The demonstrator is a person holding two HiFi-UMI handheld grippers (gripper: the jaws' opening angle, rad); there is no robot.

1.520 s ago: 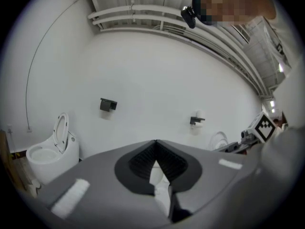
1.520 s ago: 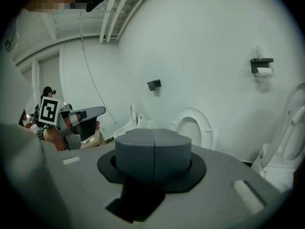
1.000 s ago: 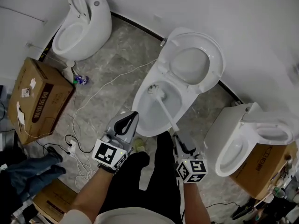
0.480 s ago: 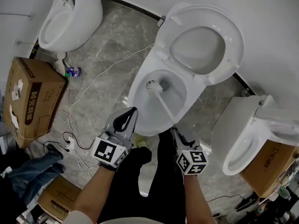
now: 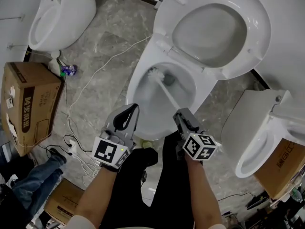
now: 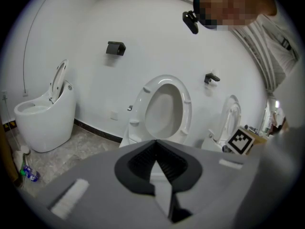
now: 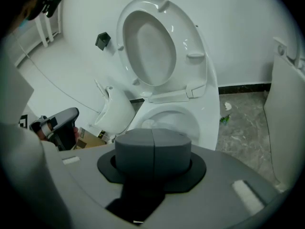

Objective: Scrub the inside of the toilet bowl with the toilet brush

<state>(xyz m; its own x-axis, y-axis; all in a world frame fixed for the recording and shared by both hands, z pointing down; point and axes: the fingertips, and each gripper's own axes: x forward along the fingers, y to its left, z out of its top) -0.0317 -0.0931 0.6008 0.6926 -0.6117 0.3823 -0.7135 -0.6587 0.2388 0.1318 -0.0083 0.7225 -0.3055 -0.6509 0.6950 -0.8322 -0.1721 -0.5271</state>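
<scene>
Grey floor (image 5: 105,46) with three toilets on it. The middle toilet (image 5: 138,87) is the task one: lid (image 5: 217,32) up against the wall, bowl (image 5: 157,106) open right in front of the person. There is a second toilet (image 5: 62,13) far left and a third toilet (image 5: 257,137) at right, neither in use. At left sits a box (image 5: 28,104), with cables (image 5: 78,109) on the floor beside it.

Over the near-left rim hovers the left tool (image 5: 129,109), jaws together, nothing in them, idle. At the near rim is the right tool (image 5: 179,114), jaws closed. Its own view shows no handle, but in the head view the brush (image 5: 167,95) handle runs straight into its tip, so it reads as gripping the brush. The brush head (image 5: 155,74) is down inside the bowl, at the far-left wall near the drain.

Progress: scrubbing looks under way, with the brush in and on the porcelain. How much of the wall is covered can't be told. Likely left: the rest of the bowl, then lifting the brush out.
</scene>
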